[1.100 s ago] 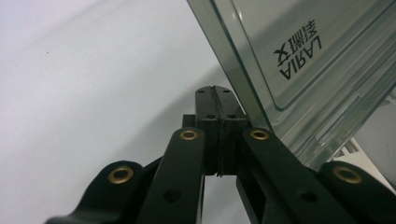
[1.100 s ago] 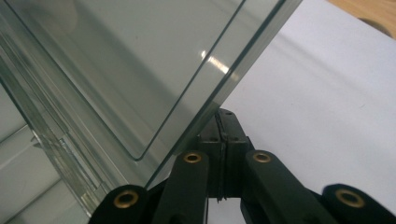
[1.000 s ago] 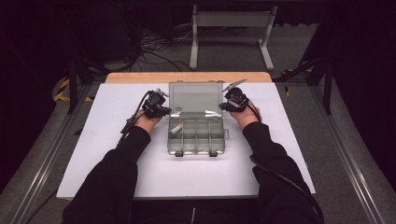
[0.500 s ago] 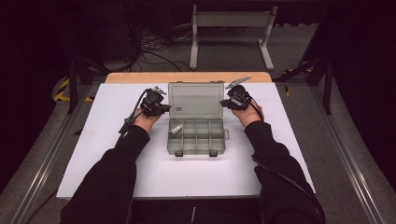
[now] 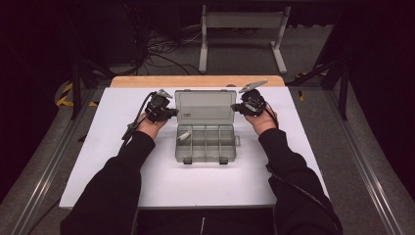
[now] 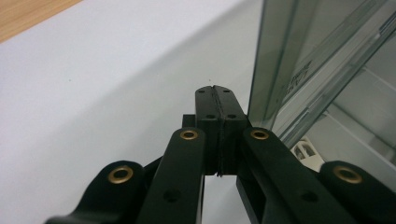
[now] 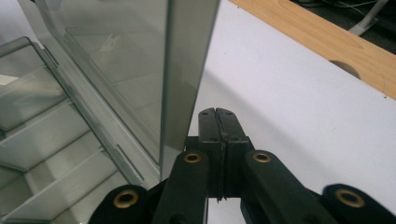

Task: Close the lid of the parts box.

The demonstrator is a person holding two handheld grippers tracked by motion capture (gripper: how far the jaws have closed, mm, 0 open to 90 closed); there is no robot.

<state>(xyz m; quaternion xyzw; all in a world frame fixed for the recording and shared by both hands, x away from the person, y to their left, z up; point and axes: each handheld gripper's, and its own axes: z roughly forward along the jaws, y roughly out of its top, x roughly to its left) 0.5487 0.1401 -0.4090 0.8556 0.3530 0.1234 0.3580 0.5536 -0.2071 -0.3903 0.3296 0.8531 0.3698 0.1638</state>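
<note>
Near the middle of the white board (image 5: 122, 161), a little toward its far edge, sits a clear compartment box (image 5: 205, 144) with its lid (image 5: 204, 105) standing upright. At the lid's left edge the left gripper (image 5: 172, 113) has its jaws pressed together on nothing, just beside the lid wall. At the lid's right edge the right gripper (image 5: 237, 107) is likewise closed and empty, right by the lid's edge. A small white part (image 5: 184, 135) lies in the box's far left compartment.
</note>
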